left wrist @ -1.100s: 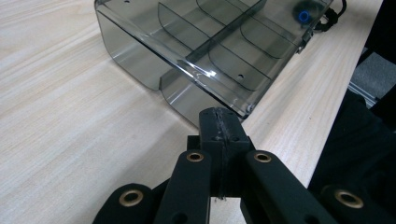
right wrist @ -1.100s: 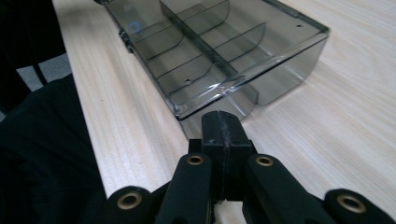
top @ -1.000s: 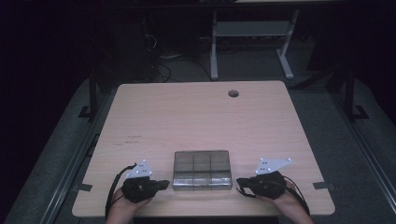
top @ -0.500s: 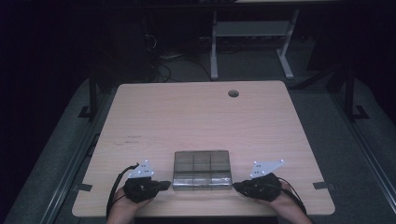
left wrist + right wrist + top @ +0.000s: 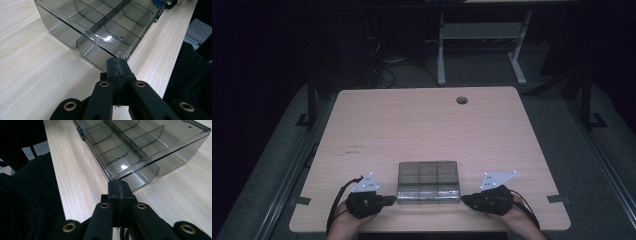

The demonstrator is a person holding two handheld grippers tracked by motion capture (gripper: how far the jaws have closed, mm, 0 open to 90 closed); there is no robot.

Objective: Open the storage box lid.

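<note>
Left gripper view first: the left gripper (image 5: 117, 62) has its two black jaws pressed flat together, with nothing between them. Right in front of its tip is a near corner of the clear box (image 5: 112, 27). The tip looks like it touches that corner, but I cannot tell for sure. Past the tip, the box has little walls inside that make small rooms, and the rooms look empty. In the right gripper view, the right gripper (image 5: 119, 183) looks the same: jaws tight together, holding nothing, tip right at the other near corner of the box (image 5: 140, 142). From the high view, the left gripper (image 5: 392, 201) and the right gripper (image 5: 464, 200) sit at the two ends of the box (image 5: 428, 181), which lies between them at the near edge of the table (image 5: 422, 125). Farther off, the table is bare wood up to a small round hole (image 5: 461, 100). Since a second ago almost nothing has changed. Both hands have stayed where they were, the jaws have stayed closed, and the box has not moved. I think this means the work on the box has not really started, and the hands are just waiting, one at each end.
</note>
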